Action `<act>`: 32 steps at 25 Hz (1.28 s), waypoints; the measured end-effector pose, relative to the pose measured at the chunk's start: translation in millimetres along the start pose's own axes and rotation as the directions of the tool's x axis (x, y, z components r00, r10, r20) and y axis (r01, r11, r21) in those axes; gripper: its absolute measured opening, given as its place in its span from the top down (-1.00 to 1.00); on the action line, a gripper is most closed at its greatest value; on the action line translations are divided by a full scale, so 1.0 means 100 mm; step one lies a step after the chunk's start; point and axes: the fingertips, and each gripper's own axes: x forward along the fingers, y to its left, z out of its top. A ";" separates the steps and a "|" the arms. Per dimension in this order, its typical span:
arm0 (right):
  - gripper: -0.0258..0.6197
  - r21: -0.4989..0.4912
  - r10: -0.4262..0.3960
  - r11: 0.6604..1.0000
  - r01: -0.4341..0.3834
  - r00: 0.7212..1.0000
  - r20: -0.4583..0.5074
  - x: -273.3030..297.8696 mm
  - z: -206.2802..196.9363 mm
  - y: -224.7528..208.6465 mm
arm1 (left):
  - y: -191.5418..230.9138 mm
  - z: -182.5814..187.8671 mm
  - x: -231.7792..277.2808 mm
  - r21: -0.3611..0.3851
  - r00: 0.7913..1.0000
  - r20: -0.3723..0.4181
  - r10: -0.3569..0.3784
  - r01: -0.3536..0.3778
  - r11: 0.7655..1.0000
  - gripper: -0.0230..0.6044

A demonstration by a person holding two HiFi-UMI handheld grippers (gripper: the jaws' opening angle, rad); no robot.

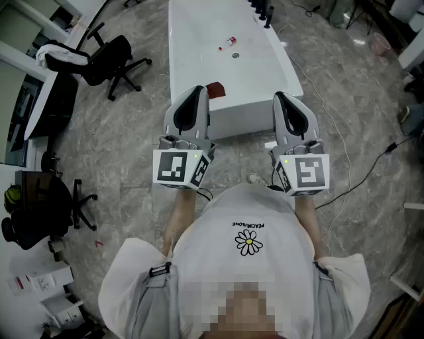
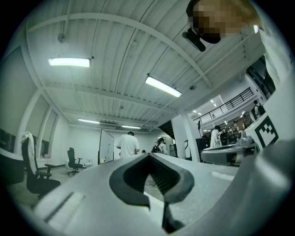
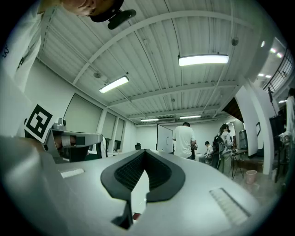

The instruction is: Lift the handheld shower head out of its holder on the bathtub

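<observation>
1. A long white bathtub (image 1: 199, 79) stands on grey marbled floor, straight ahead of the person.
2. A white T-shirt (image 1: 248, 271) carries a daisy (image 1: 248, 243) beside one line of small print; the print is upside down here and too small to read surely.
3. The left gripper (image 1: 197, 93) and right gripper (image 1: 283, 99) are held upright near the chest; each is clenched on nothing; their cubes show black-and-white square markers.
4. Dark fittings (image 1: 264, 13) stand on the tub's far right rim, well apart from both grippers; the shower head cannot be singled out among them.
5. A small red-capped bottle (image 1: 228, 44) lies on the tub.
</observation>
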 end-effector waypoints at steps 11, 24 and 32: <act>0.85 0.044 -0.027 0.999 0.028 0.999 -0.030 -0.02 -0.12 -0.04 | 0.06 -0.04 -0.08 -0.023 1.000 -0.015 -0.003 0.002 1.000 0.92; 0.85 0.246 0.048 0.969 -0.029 0.996 -0.071 -0.36 -0.35 0.60 | 0.41 -0.56 -1.01 -0.115 0.992 -0.120 0.046 -0.060 0.992 0.92; 0.85 0.249 0.006 0.968 0.040 0.983 -0.181 -0.36 -0.66 0.54 | 0.76 -0.78 -0.95 -0.162 0.984 -0.161 0.081 -0.108 0.981 0.92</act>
